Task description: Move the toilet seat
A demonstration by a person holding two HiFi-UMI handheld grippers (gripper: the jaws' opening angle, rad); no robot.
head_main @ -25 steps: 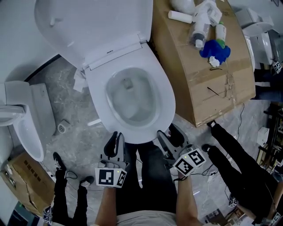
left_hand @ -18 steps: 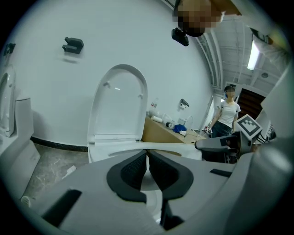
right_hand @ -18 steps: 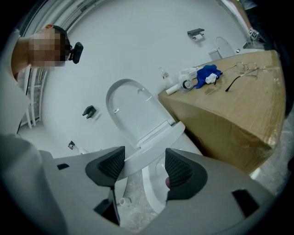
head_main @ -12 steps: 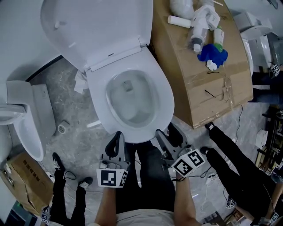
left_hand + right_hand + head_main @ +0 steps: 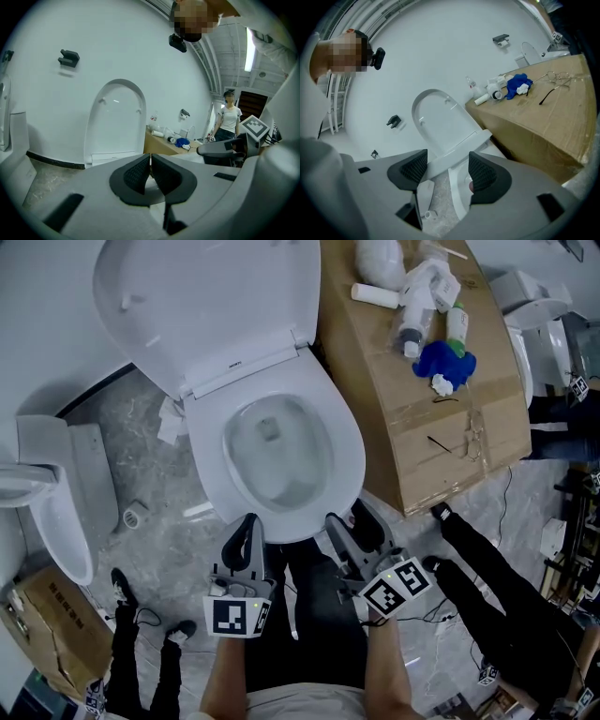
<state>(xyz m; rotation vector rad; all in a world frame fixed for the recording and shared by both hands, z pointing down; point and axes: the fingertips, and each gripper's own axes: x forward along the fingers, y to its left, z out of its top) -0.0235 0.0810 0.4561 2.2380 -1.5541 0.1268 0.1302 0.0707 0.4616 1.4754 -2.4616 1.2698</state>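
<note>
Our left hand-held gripper (image 5: pixel 250 527) is shut, empty; the right hand-held gripper (image 5: pixel 353 521) gapes wide, empty. We should slip its jaws over the seat (image 5: pixel 348 452) just ahead; clamp before lifting.

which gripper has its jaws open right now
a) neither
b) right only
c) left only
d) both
b: the right gripper has its pads standing well apart, with the toilet showing through the gap, while the left gripper has its pads closed together with nothing between them.
</note>
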